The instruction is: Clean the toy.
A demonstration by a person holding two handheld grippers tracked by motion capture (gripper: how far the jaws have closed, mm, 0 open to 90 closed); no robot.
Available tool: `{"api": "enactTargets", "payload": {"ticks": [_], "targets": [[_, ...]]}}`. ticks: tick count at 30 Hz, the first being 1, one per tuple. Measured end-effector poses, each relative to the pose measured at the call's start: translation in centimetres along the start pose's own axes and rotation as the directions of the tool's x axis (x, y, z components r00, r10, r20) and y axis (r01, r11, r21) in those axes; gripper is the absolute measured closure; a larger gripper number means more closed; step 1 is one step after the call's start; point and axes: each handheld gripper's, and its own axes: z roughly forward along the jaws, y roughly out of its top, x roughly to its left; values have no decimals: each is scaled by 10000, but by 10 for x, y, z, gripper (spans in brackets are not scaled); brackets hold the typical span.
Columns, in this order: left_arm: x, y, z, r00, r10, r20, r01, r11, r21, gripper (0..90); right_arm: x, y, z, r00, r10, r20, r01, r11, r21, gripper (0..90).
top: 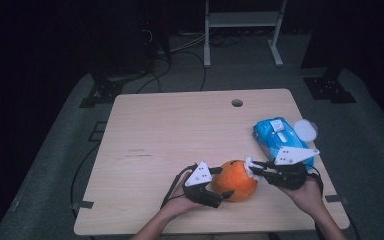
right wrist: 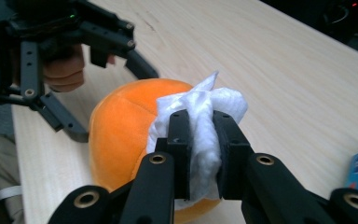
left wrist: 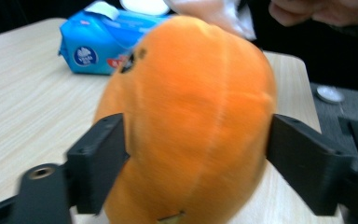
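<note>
The pumpkin (top: pixel 236 180) sits on my worktop (top: pixel 180 130); my left tool (top: pixel 219 192) is at its left, the wipe (top: pixel 252 167) at its right, the wipes pack (top: pixel 280 137) behind-right.

I can't read any text clearly. The blue plastic wet-wipe pack (left wrist: pixel 103 44) bears a round dark-blue logo, its white lettering too blurred for me to make out.

— What's on your tabletop (top: pixel 180 130) apart from the work?
— You've a blue wipes pack (top: pixel 278 138) lying at about three o'clock, near the right edge, with a white round lid (top: pixel 305 129) touching its far side.
— Anything up at twelve?
— You'll see a small round hole (top: pixel 237 103) in the wood there, and beyond the tabletop a white metal frame (top: pixel 243 30) standing on the grey floor (top: pixel 55 145) among black cables (top: pixel 180 55).
</note>
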Motion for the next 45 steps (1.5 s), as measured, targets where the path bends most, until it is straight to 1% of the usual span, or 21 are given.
{"api": "enactTargets", "payload": {"ticks": [4,5,10,11,14,15,16,17,18,19,20,21,24,25,27,29,31,33,36,40,45], "targets": [[1,-5,10,9999,-61,-92,63,9997,232,44,4,2,4,9999,-45,-150,45,10000,20,775],[0,-7,13,10000,-4,-47,6,9996,272,44,9,5,8,9996,-268,-124,268,9996,61,774],[-1,3,4,9998,189,-50,-186,9990,395,243,12,10,7,9995,-232,-199,231,9997,-78,774],[0,13,-5,9987,499,-26,-497,9976,478,255,13,14,4,9994,-220,-257,211,9991,-358,774],[2,25,-17,9986,516,141,-522,9978,408,259,11,17,0,9993,21,-374,-51,9968,-796,774],[4,34,-29,9979,607,233,-614,9976,313,259,9,16,0,9989,156,-439,-194,9959,-882,774],[4,34,-29,9979,607,233,-614,9976,313,259,9,16,0,9989,156,-439,-194,9959,-882,774],[6,37,-34,9977,621,258,-635,9963,587,259,3,10,5,9975,465,-535,-503,9962,-713,774],[6,37,-34,9977,621,258,-635,9963,587,259,1,6,11,9963,597,-620,-631,9965,-541,774],[8,31,-29,9986,477,222,-498,9925,1120,259,0,2,17,9948,728,-710,-754,9966,-345,774],[8,31,-29,9986,477,222,-498,9925,1120,258,0,2,17,9948,728,-710,-754,9966,-345,774],[8,20,-20,9991,330,262,-366,9877,1519,258,-1,-5,29,9933,831,-805,-822,9965,140,774],[9,19,-19,9997,133,190,-158,9901,1398,251,0,-6,33,9937,780,-806,-762,9968,253,775],[9,21,-18,9998,172,38,-176,9891,1463,249,3,-1,31,9955,636,-701,-630,9979,117,774],[7,20,-15,9999,107,30,-110,9903,1385,245,9,6,27,9934,555,-999,-586,9979,-276,774],[3,20,-11,9994,346,43,-349,9890,1435,243,19,15,28,9924,137,-1221,-191,9989,-439,774],[-1,22,-10,9970,772,7,-762,9832,1659,243,31,21,33,9910,-319,-1300,278,9991,-329,774],[-1,21,-11,9970,779,-10,-767,9826,1691,245,35,21,36,9918,-598,-1126,586,9982,-146,774],[1,20,-12,9981,619,-9,-611,9862,1541,248,28,17,36,9925,-341,-1175,323,9993,-167,774],[5,18,-11,9988,494,63,-498,9885,1425,246,9,2,30,9965,264,-791,-265,9996,2,775],[4,16,-7,9991,403,98,-412,9893,1399,215,17,5,29,9975,181,-683,-186,9998,-61,774]]}}
